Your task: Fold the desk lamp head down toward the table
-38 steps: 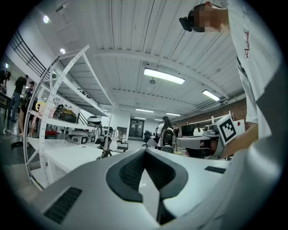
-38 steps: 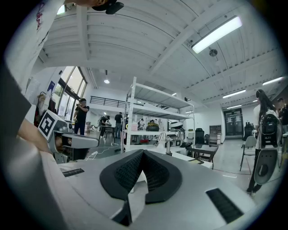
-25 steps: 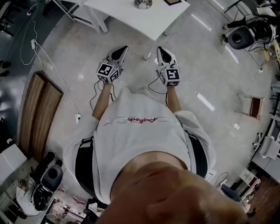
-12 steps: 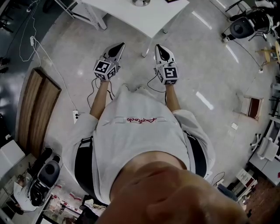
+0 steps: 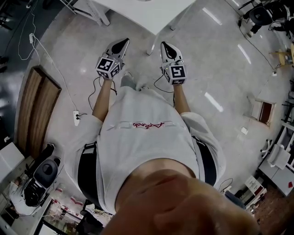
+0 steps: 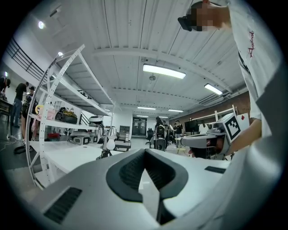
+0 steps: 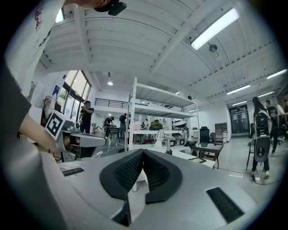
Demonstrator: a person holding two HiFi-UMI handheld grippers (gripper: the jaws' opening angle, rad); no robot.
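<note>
Facing white table: left gripper, right gripper fingers pressed together, empty.

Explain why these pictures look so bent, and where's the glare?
Head view: wide lens curves the room; light streaks glare on the glossy floor. Left gripper view: dark round border, shelf rack bows. Right gripper view: ceiling light is washed out.
</note>
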